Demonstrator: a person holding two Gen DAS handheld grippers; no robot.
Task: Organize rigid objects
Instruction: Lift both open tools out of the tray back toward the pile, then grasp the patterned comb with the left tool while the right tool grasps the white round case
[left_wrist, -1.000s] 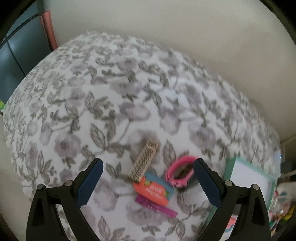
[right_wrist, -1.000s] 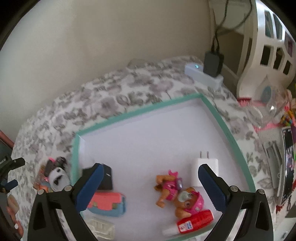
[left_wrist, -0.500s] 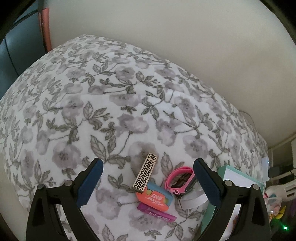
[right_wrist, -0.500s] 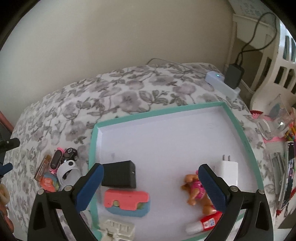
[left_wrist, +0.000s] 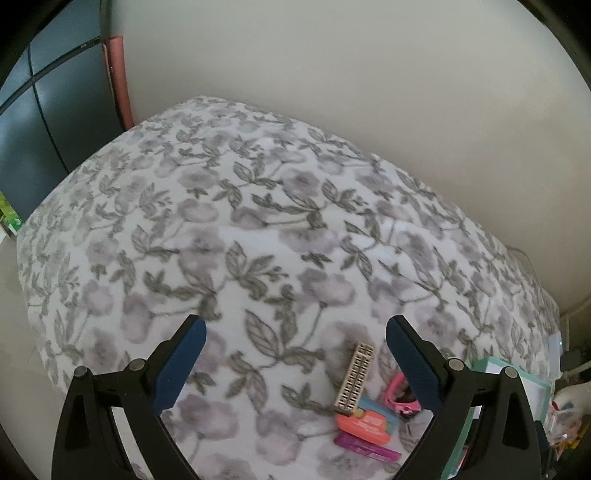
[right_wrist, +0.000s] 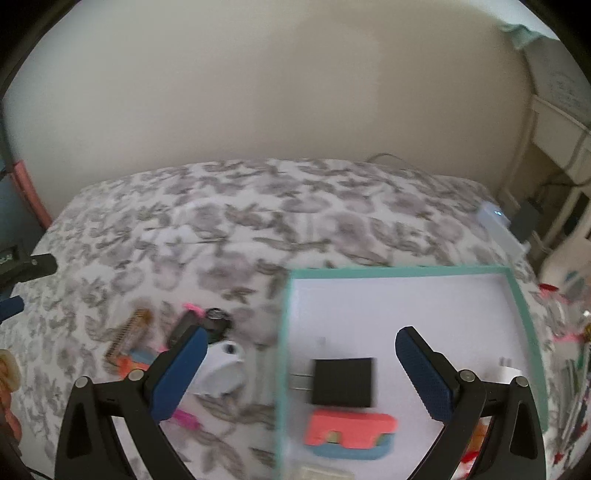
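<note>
Right wrist view motion-blurred — white adapter half hidden behind finger; pale item cut by bottom edge.

Your right gripper has swung left: the tray now sits under its right half, and the black charger lies between the fingers. The toy figures have dropped out of view. Your left gripper has drifted left too, leaving the patterned bar near its right finger.

Charger inside tray; watch left, on bedspread.
</note>
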